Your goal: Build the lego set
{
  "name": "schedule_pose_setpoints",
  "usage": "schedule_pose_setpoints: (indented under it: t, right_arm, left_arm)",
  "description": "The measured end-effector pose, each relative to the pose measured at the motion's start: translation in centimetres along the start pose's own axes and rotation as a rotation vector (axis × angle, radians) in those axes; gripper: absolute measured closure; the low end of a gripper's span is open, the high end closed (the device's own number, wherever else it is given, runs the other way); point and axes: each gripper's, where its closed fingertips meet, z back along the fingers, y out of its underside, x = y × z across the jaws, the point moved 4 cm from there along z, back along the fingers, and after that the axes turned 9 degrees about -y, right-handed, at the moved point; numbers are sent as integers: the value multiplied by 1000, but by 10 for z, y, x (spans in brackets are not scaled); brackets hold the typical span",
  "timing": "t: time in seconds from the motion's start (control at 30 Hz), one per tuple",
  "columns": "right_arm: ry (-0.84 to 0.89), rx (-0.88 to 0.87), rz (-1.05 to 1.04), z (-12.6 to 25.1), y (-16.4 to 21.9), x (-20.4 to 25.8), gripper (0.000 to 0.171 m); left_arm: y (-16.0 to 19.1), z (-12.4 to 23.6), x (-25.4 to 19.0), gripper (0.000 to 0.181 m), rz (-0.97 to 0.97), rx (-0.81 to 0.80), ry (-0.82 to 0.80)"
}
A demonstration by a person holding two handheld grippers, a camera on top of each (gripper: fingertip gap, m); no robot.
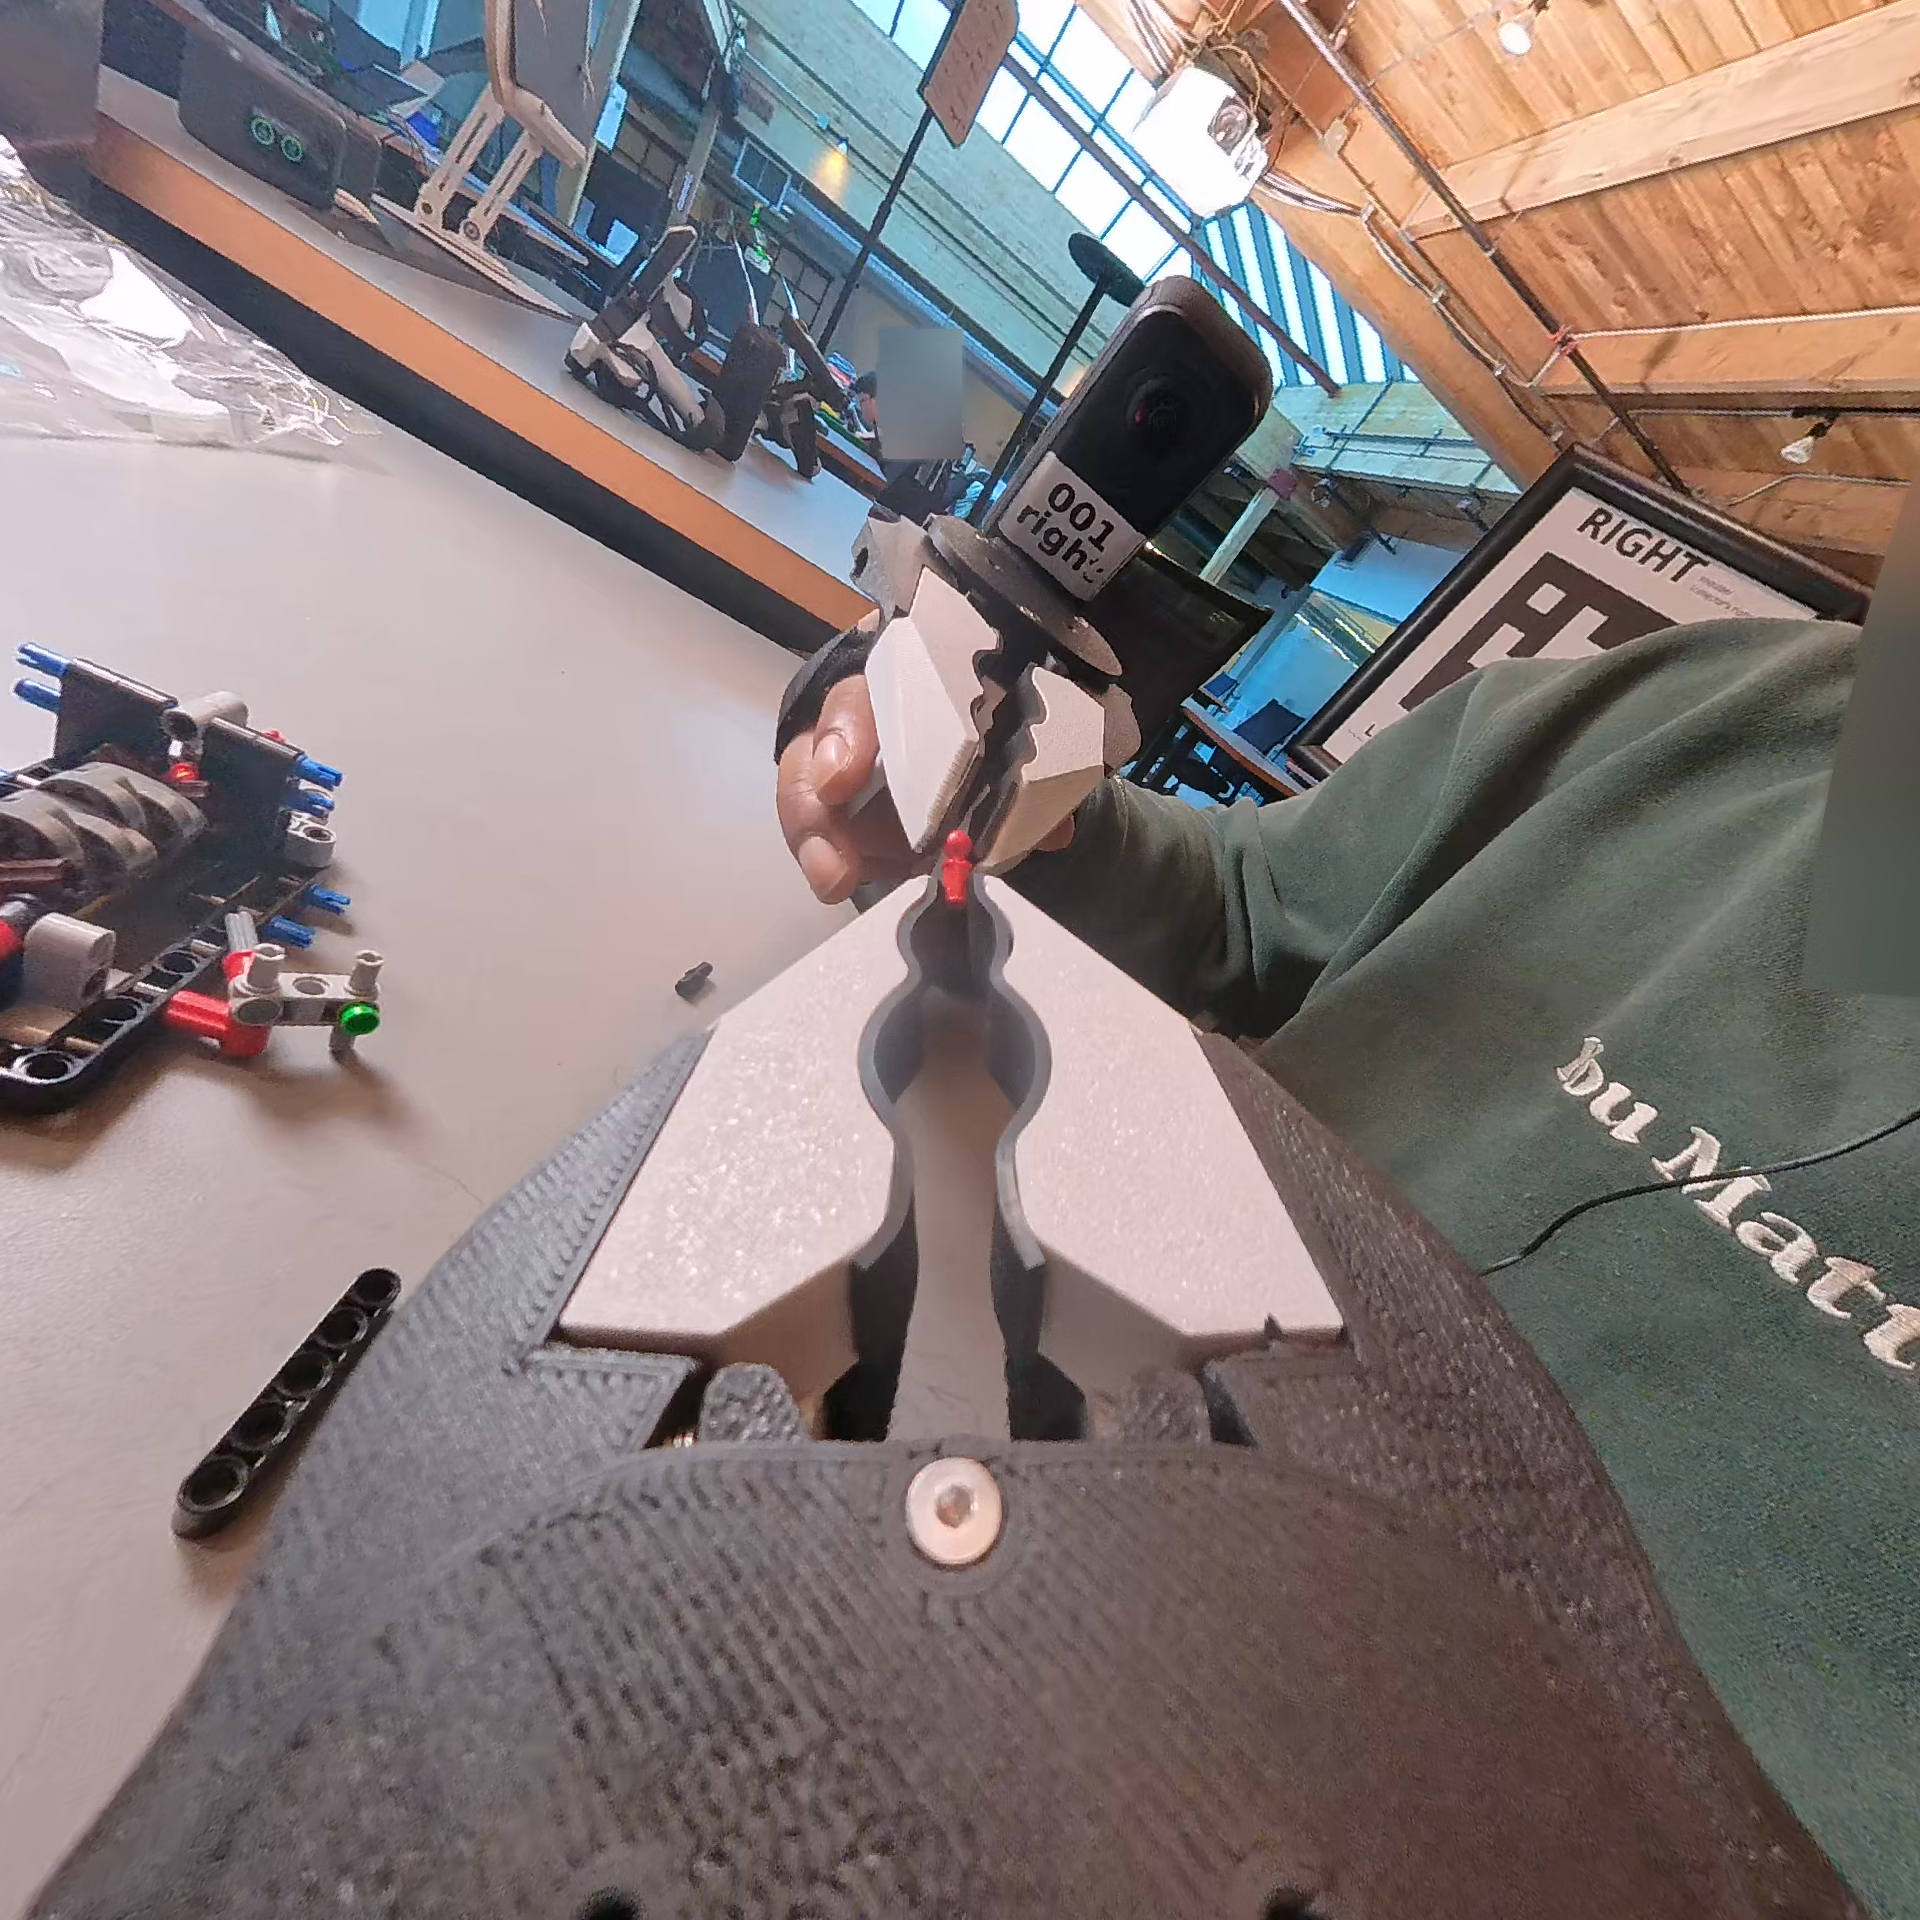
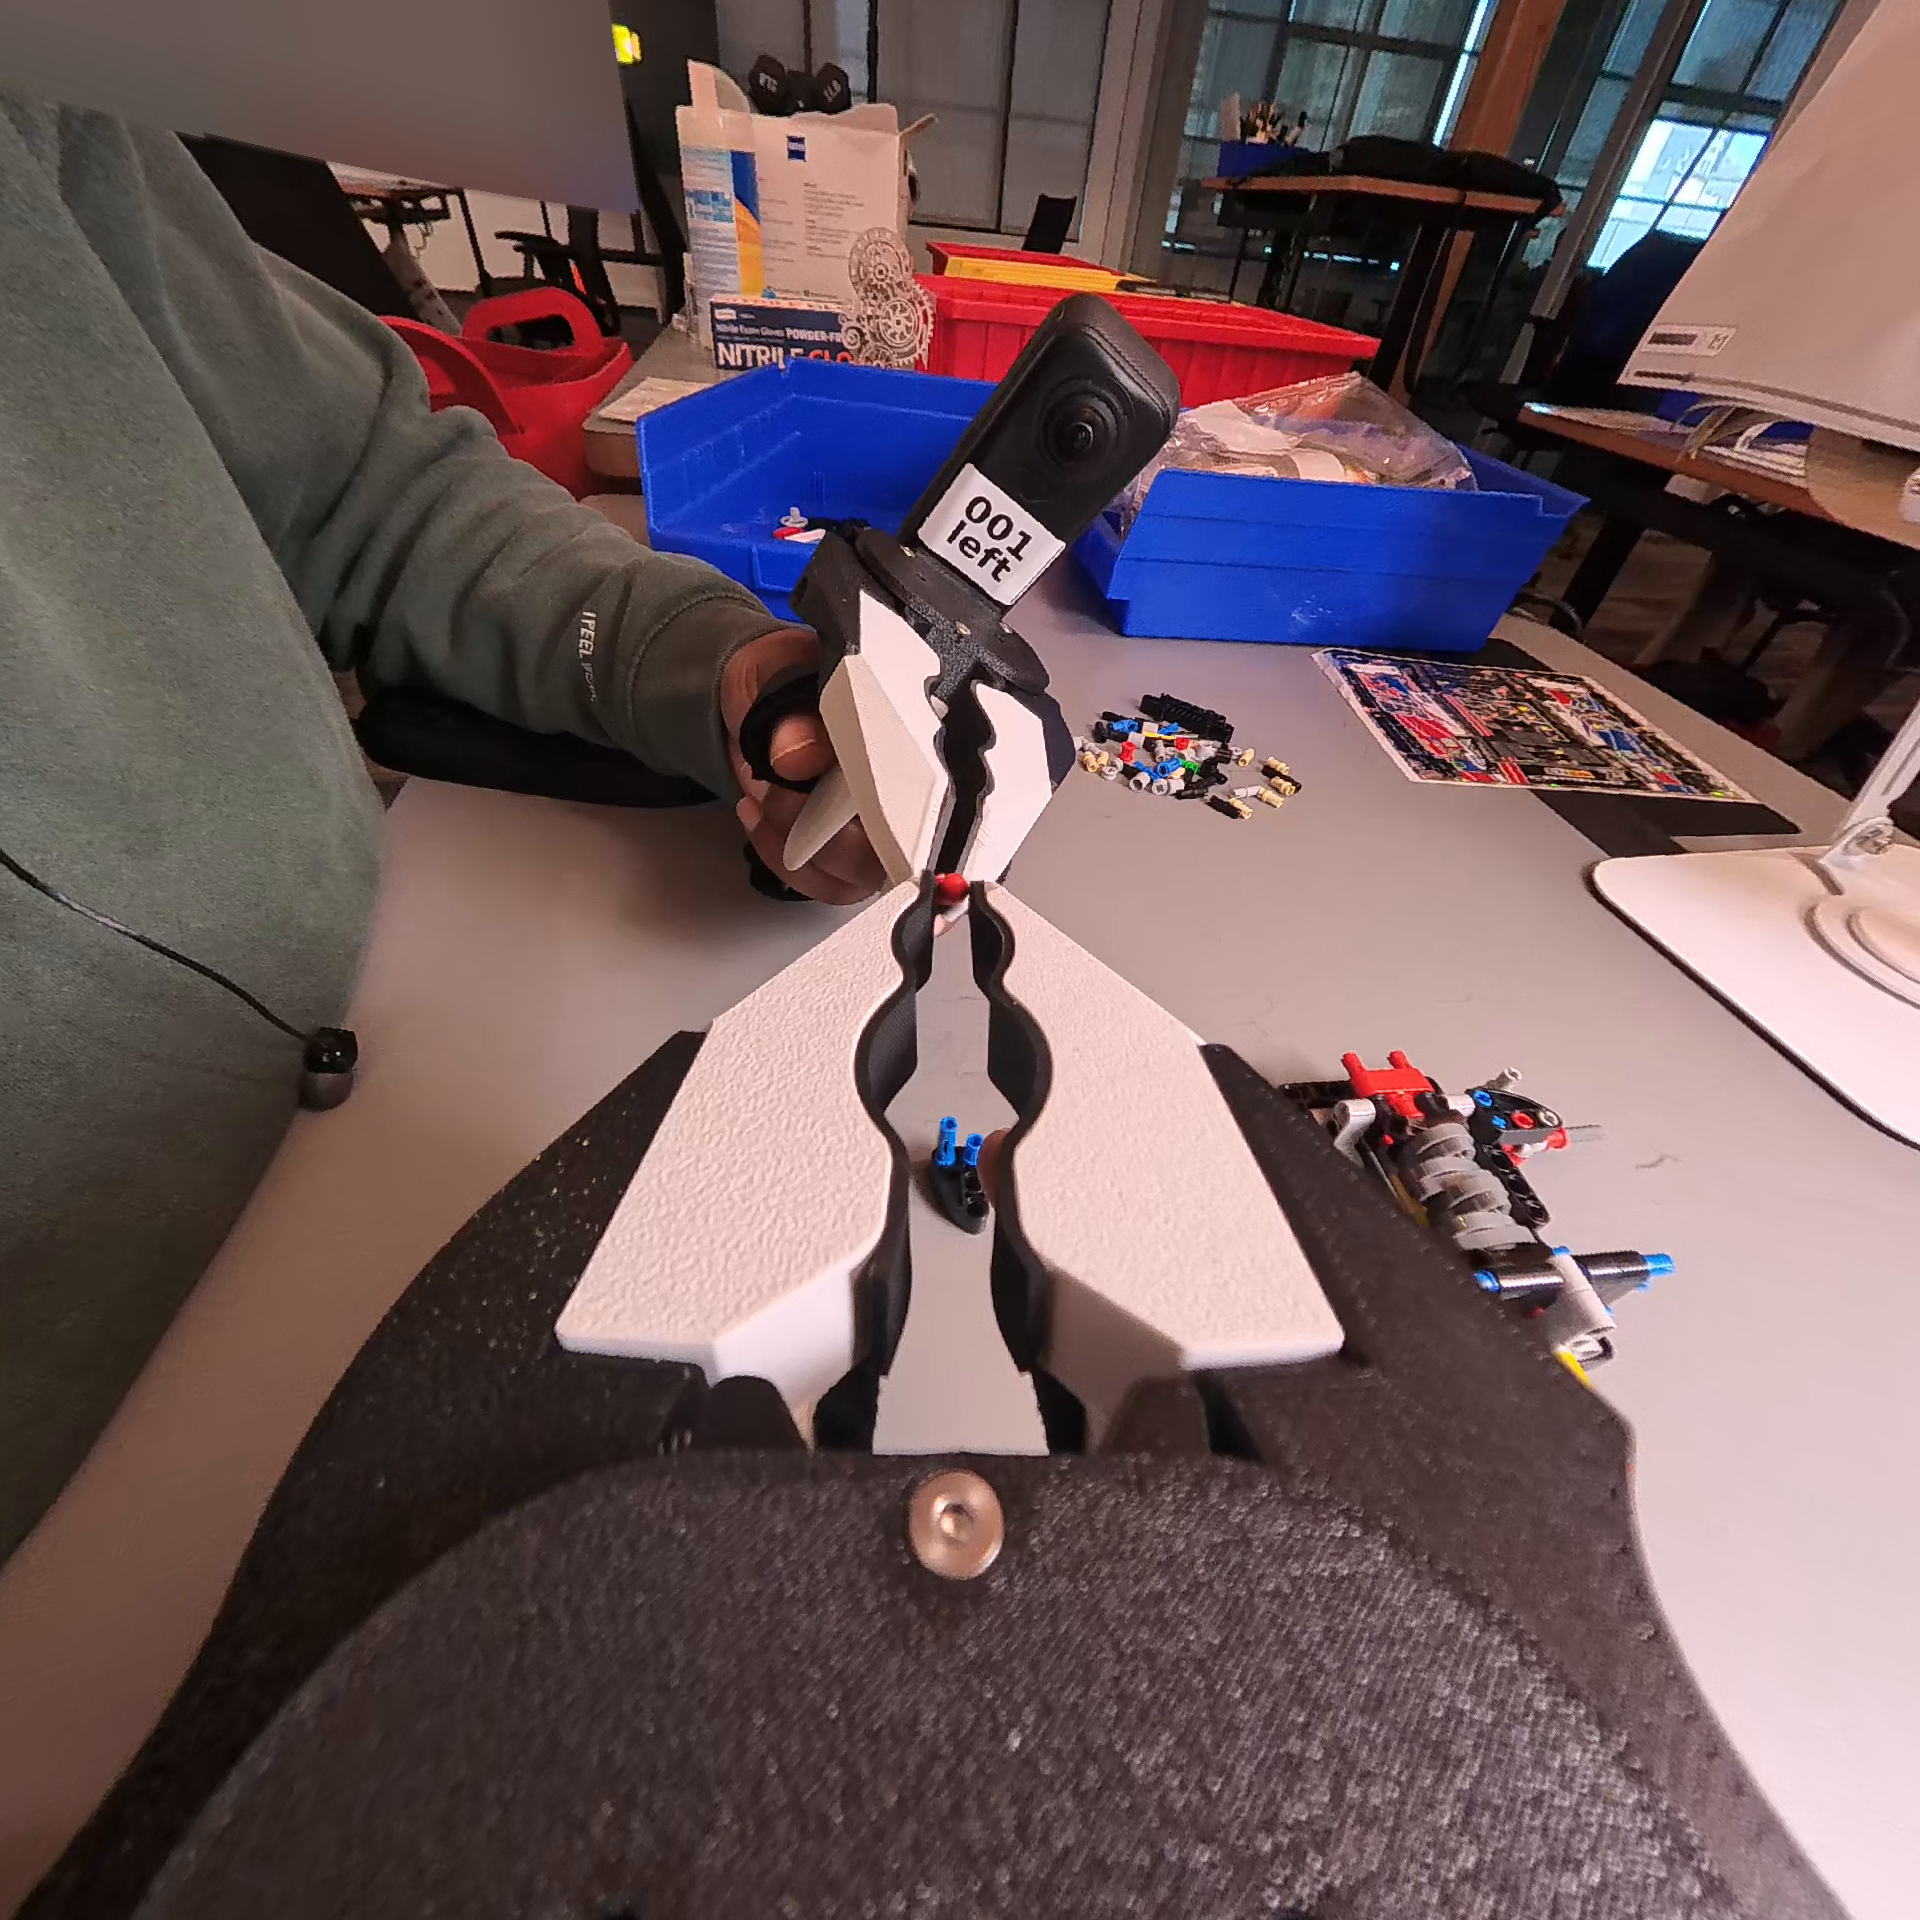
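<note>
A small red pin (image 1: 954, 862) sits where both grippers meet tip to tip above the grey table. My left gripper (image 1: 951, 896) is shut on its lower end. My right gripper (image 2: 950, 896) closes on its round head (image 2: 949, 886) from the opposite side. Each gripper shows in the other's view: the right gripper (image 1: 961, 831) and the left gripper (image 2: 958, 871). The partly built black and grey Lego assembly (image 1: 156, 852) with blue and red pins lies on the table, also in the right wrist view (image 2: 1455, 1174).
A long black beam (image 1: 291, 1397) and a small black pin (image 1: 694, 977) lie loose. A black piece with blue pins (image 2: 961, 1174) lies below my right gripper. Farther off are a pile of small parts (image 2: 1184, 758), an instruction sheet (image 2: 1517, 727), blue bins (image 2: 1330, 551) and a white stand base (image 2: 1766, 935). Only a small space, under 4 cm, lies between the two pairs of fingers.
</note>
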Motion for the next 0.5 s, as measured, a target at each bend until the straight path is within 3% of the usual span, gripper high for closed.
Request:
schedule_pose_setpoints:
  t: [0.33,0.5]
  right_arm:
    - [-59,16,-66,0,6,2,168]
    - [23,205,-58,-1,30,-9,169]
  left_arm:
    - [5,-2,-1,180,-65,39,-24]
    - [16,1,20,167,-339,185,-254]
